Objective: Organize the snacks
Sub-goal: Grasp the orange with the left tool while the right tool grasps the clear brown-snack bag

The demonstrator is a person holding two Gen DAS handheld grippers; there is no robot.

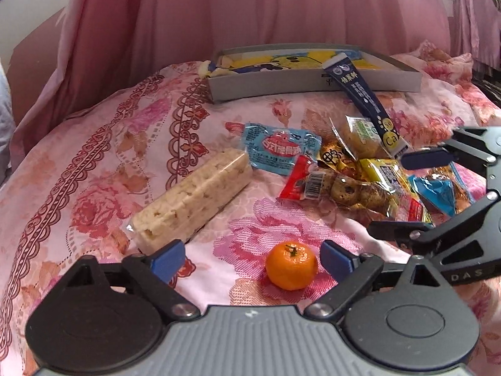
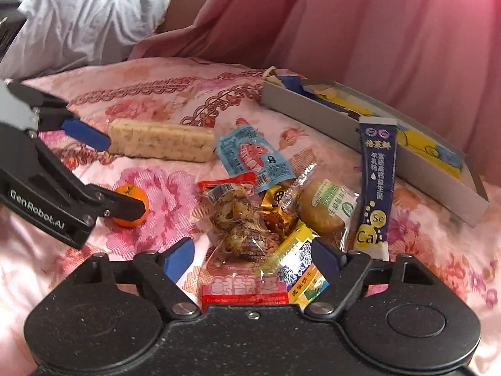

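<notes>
Left wrist view: the left claw (image 1: 252, 258) stands wide and empty over the floral bedspread (image 1: 94, 163), a small orange (image 1: 290, 265) lying between its blue pads, nearer the right one. A long rice-cracker bar (image 1: 192, 199) lies just beyond the left pad. Further on, a heap of snack packets (image 1: 350, 172) sits before a shallow grey box (image 1: 313, 72), with a dark-blue stick sachet (image 1: 364, 101) propped on the box's rim. The right claw (image 1: 410, 192) enters from the right, spread wide.

Right wrist view: the right claw (image 2: 250, 260) is wide and grips nothing, straddling the near packets of the heap (image 2: 266, 219). The left claw (image 2: 122, 175) brackets the orange (image 2: 131, 203).
</notes>
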